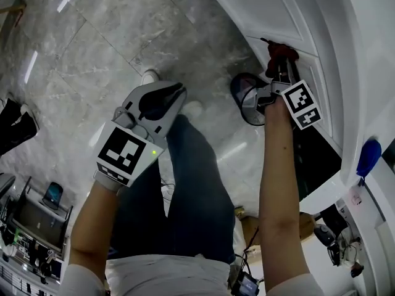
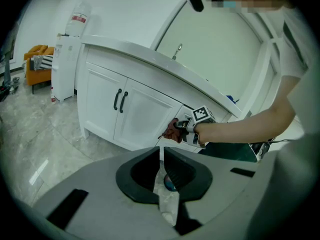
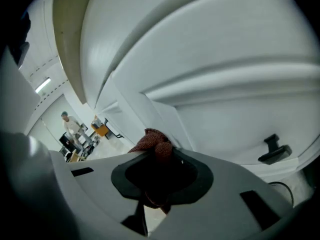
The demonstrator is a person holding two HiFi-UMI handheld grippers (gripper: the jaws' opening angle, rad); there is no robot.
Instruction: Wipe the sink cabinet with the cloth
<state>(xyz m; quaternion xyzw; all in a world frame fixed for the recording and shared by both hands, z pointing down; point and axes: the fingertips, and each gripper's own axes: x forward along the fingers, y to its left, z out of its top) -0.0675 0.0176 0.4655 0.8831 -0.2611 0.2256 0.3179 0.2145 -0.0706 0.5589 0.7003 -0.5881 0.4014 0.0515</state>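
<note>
A dark red cloth (image 1: 281, 50) is pressed against the white sink cabinet (image 1: 290, 17) with my right gripper (image 1: 279, 61) shut on it. In the right gripper view the cloth (image 3: 154, 141) bunches between the jaws of the right gripper (image 3: 157, 153), up against a white door panel (image 3: 225, 119). The left gripper view shows the cloth (image 2: 172, 130) and the right gripper (image 2: 188, 129) at the cabinet's front (image 2: 145, 121), below the counter. My left gripper (image 1: 173, 95) hangs over the floor, away from the cabinet, shut and holding nothing (image 2: 161, 157).
Two black door handles (image 2: 120, 100) sit left of the wiped spot; another handle (image 3: 274, 149) is beside the cloth. A dark opening (image 1: 316, 159) gapes below my right arm. A blue object (image 1: 368, 156) rests on the counter. A water dispenser (image 2: 67, 59) stands by the cabinet's far end.
</note>
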